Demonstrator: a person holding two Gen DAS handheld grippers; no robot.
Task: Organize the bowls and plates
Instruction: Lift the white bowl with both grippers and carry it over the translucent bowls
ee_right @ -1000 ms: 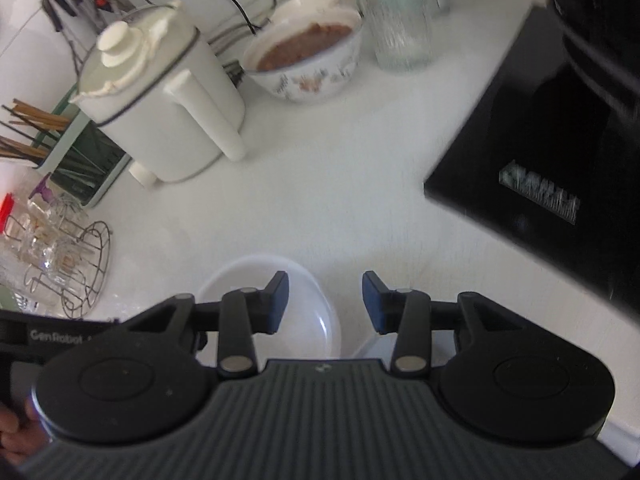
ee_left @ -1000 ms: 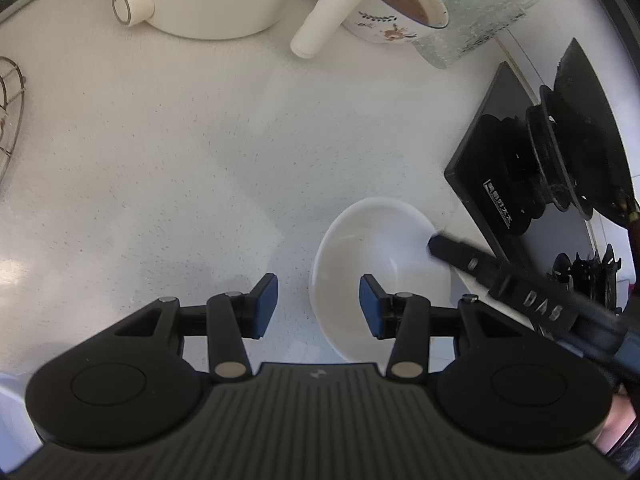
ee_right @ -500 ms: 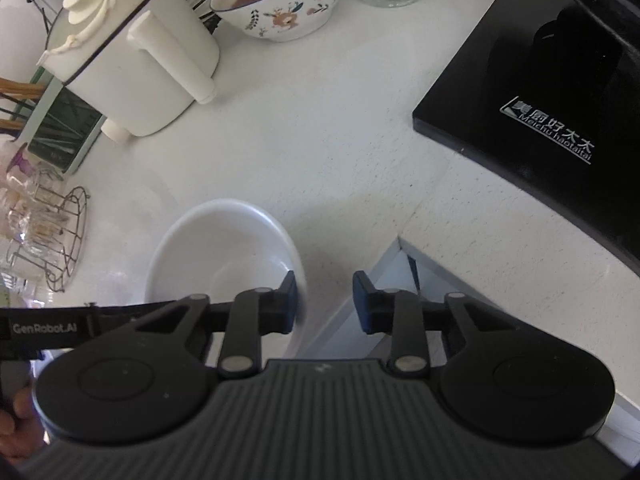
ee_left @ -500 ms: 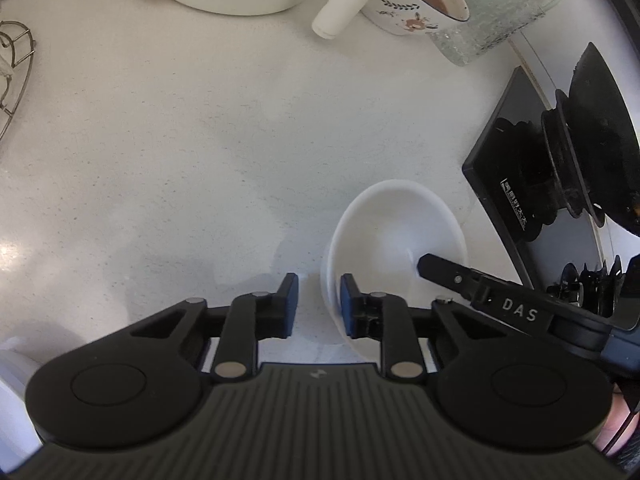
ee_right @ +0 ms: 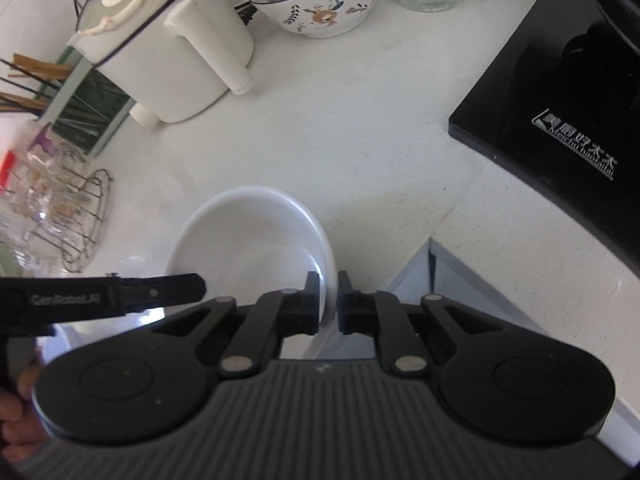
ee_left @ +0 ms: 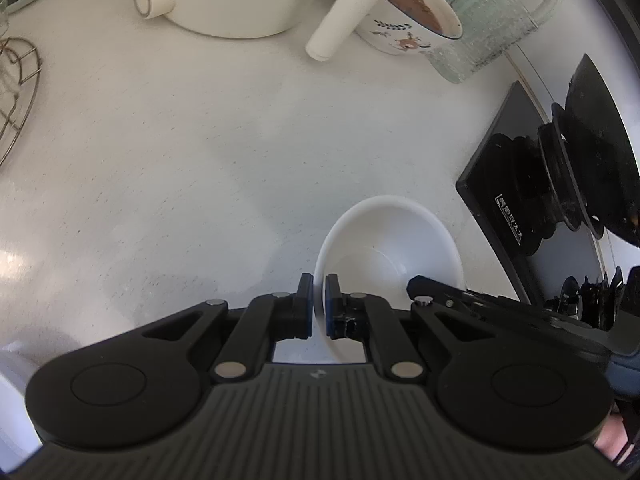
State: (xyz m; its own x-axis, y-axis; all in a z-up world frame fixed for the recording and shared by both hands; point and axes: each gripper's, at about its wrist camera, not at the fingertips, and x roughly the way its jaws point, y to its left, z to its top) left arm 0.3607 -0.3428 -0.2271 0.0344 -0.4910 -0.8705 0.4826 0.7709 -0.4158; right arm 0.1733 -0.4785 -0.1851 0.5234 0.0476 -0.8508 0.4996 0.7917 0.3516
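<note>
Both grippers are pinching the rim of one white bowl (ee_left: 390, 248), which is sitting low and centre in each view over the white countertop (ee_left: 180, 140). The left gripper (ee_left: 319, 306) is clamping the bowl's left edge; the right gripper (ee_right: 329, 304) is clamping its right edge (ee_right: 326, 256). A white kettle (ee_right: 168, 48) and a floral bowl (ee_right: 320, 4) of brown food are standing at the top, and a black stove (ee_right: 560, 92) is lying at the right.

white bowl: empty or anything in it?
Empty. The white bowl shows a bare, clean inside in both wrist views. Left gripper and right gripper each clamp its rim.
</note>
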